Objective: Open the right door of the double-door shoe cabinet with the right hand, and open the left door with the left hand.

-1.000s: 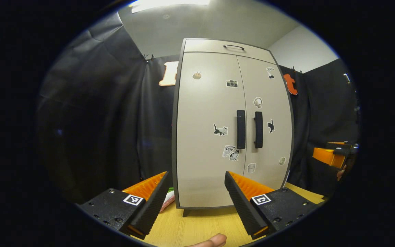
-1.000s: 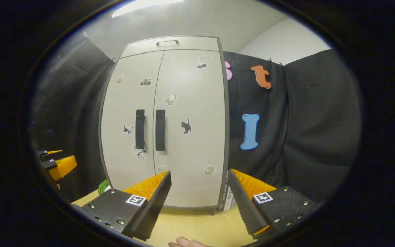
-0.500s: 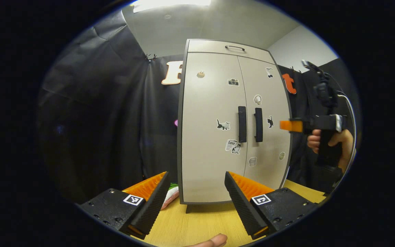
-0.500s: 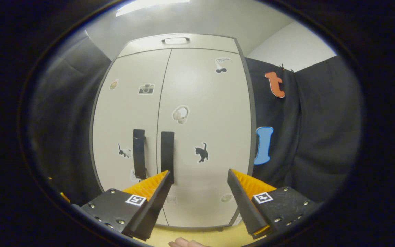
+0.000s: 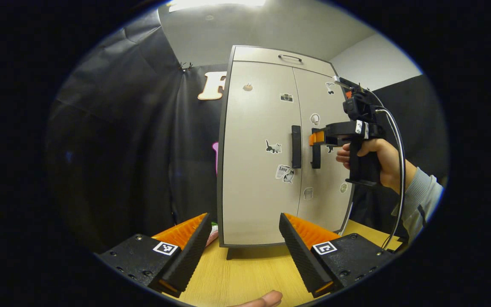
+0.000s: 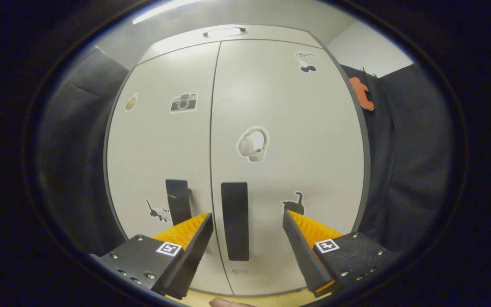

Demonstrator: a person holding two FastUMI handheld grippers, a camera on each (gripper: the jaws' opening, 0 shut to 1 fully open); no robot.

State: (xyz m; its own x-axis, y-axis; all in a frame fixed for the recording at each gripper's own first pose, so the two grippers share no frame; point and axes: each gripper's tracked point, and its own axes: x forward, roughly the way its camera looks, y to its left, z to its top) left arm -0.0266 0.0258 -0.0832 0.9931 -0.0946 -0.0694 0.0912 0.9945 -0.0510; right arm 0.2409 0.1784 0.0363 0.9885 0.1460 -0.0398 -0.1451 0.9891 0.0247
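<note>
While both doors of the shoe cabinet stand closed on the wooden table, the right gripper, jaws wide and empty, straddles the right door handle. Back from it, the left gripper gapes empty. One sticker reads "Love".

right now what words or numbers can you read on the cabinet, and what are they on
"Love": on a sticker low on the left door, just left of its handle, in the left gripper view.
Camera sticker: any lettering is too small to read.
Cat sticker and headphones sticker: pictures, no text.
Square marker: a black-and-white pattern, no words.
No numbers can be read.
</note>
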